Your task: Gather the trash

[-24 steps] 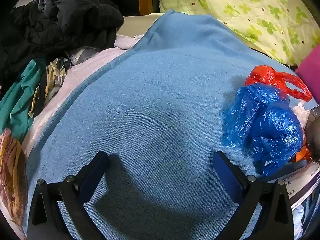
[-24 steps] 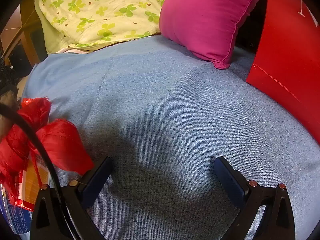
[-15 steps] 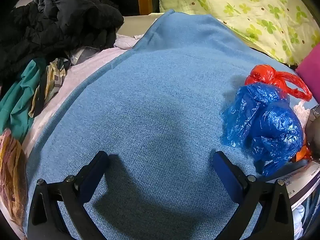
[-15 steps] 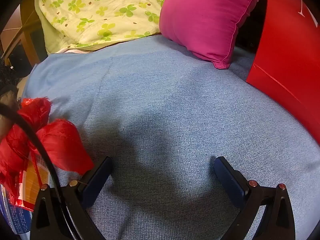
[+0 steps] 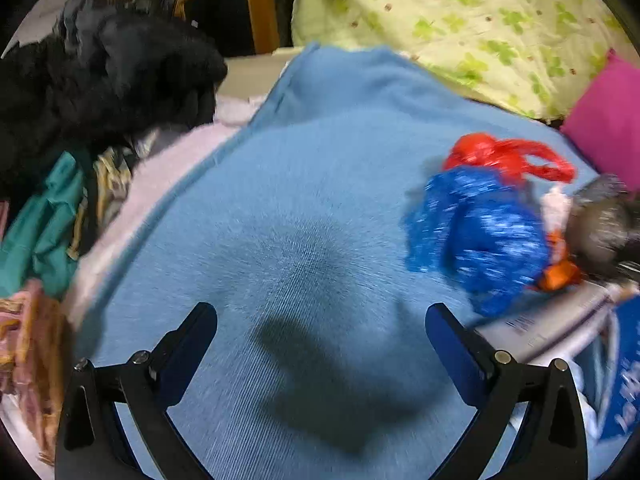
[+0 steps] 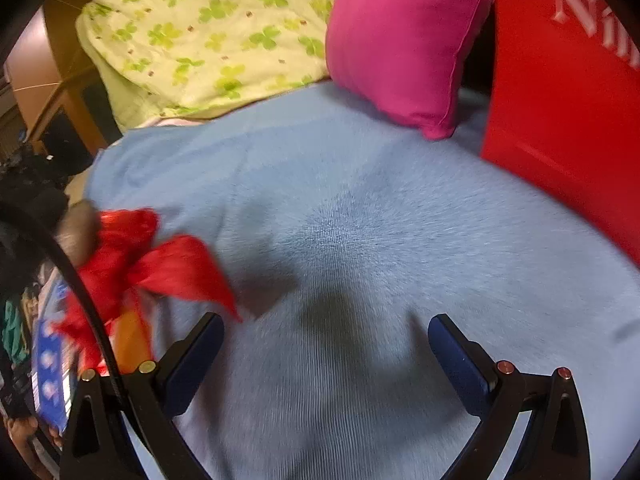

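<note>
Both grippers, left gripper [image 5: 320,332] and right gripper [image 6: 324,340], hang released above our blue knitted blanket [image 5: 312,208]. We judge approach underway; next, close on the crumpled blue plastic bag [image 5: 476,232] at right.

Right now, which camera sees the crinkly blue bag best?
The left wrist camera. There the blue bag shows almost whole, a bit blurred, lying on the blue blanket just below the red bag. The right wrist camera shows none of it, only the red bag at its left edge.
</note>
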{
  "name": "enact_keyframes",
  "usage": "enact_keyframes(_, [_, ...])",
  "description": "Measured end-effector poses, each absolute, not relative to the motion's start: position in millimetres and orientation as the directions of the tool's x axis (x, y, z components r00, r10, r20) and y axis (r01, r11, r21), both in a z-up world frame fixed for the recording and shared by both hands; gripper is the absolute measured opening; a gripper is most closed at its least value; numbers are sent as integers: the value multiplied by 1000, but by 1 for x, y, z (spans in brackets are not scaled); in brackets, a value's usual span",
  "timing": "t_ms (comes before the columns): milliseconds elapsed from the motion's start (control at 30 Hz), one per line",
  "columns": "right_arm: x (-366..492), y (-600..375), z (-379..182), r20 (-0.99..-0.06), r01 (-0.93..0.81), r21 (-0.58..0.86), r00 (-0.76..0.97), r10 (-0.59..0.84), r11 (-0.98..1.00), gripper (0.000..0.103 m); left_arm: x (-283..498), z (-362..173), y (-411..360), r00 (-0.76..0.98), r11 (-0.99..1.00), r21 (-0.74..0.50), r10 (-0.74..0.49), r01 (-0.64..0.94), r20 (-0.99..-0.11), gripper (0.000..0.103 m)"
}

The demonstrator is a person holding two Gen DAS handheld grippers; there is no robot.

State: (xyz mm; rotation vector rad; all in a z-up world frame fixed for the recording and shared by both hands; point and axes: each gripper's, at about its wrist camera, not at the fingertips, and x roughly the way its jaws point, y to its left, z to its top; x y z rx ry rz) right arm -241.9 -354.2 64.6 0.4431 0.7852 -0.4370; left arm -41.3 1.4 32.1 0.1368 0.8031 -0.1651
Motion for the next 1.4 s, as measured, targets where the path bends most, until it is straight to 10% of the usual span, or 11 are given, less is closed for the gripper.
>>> enact_keyframes(1400, [-437,-206,138,-620,465,161,734,-277,871,103,-245,116,-16,691,894,34,-320,446,-648,103])
